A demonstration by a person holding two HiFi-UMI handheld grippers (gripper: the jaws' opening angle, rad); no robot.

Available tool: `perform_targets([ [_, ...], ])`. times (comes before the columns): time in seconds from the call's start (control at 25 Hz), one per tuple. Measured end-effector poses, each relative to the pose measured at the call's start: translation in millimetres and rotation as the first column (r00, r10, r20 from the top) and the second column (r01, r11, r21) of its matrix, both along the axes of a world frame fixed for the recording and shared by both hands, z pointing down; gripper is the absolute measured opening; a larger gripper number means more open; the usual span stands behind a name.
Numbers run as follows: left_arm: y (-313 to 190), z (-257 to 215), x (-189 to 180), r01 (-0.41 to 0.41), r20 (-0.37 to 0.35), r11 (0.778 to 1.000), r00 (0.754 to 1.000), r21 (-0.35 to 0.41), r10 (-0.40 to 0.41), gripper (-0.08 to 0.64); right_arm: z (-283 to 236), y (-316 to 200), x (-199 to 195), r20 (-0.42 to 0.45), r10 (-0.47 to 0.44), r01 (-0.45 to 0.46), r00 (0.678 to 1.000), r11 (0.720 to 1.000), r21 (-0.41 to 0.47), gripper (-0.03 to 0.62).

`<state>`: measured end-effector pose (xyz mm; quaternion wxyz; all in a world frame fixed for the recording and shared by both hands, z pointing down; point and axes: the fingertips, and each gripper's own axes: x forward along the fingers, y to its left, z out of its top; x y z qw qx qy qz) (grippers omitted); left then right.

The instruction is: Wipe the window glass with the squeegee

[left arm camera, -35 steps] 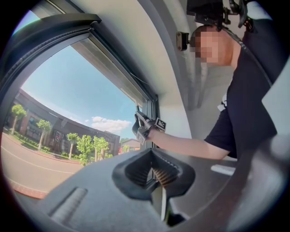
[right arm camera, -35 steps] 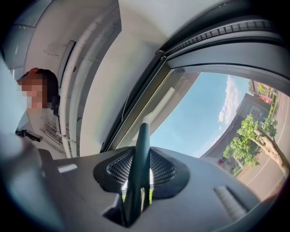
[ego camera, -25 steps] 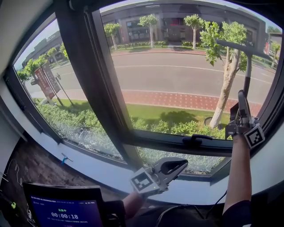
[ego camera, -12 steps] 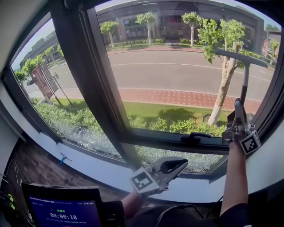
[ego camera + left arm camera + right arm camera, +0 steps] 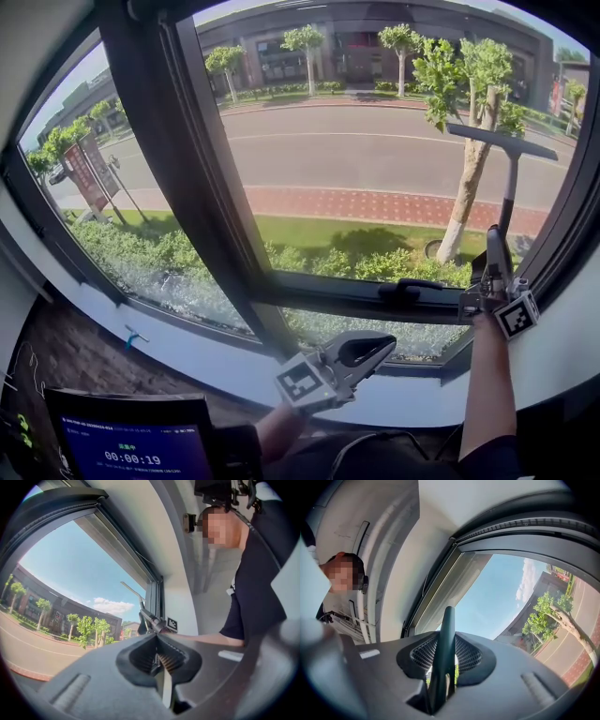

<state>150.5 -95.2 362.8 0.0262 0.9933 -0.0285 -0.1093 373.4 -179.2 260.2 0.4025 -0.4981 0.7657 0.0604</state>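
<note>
1. The squeegee point(image 5: 509, 183) is held upright against the window glass point(image 5: 375, 159), at the right side of the pane. Its blade point(image 5: 502, 142) lies across the glass high up, slightly tilted, and a tree point(image 5: 469, 197) outside is seen just to its left.
2. The right gripper point(image 5: 494, 270) is clamped on the lower part of the squeegee. In the right gripper view the dark green handle point(image 5: 443, 644) is pinched between the two jaws. The shaft above it and the blade are not shown in that view.
3. The left gripper point(image 5: 375, 351) is held low in front of the white sill point(image 5: 206, 361), well apart from the squeegee. In the left gripper view its jaws are pressed together with nothing between them.
4. The squeegee point(image 5: 132, 591) and the right gripper point(image 5: 152, 620) also appear in the left gripper view, but small and far off. Contact between blade and glass cannot be judged there.
5. A dark window handle point(image 5: 408, 290) sits on the lower frame, near the right gripper on its left side but not touched by it.
6. A wide dark frame post point(image 5: 178, 159) divides the window, so part of the street behind it is hidden.
7. A screen point(image 5: 131, 441) at the lower left is cut off by the picture's edge.
8. Streaks or moisture on the glass cannot be made out.
</note>
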Motion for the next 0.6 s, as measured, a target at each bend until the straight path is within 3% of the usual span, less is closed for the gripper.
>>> perform_targets([
  [0.28, -1, 4, 5, -0.002, 0.006, 1.0, 1.0, 0.001, 0.002, 0.003, 40, 7, 1, 0.031, -0.021, 0.023, 0.999, 0.998, -0.055, 0.098],
  [0.44, 2, 7, 9, -0.011, 0.011, 1.0, 1.0, -0.001, 0.011, 0.003, 38, 15, -19, -0.021, -0.052, 0.052, 0.998, 0.998, -0.042, 0.098],
  [0.6, 4, 6, 12, -0.022, 0.017, 1.0, 1.0, -0.001, 0.022, 0.003, 74, 14, -2, 0.056, -0.037, 0.042, 0.998, 0.994, -0.1, 0.098],
])
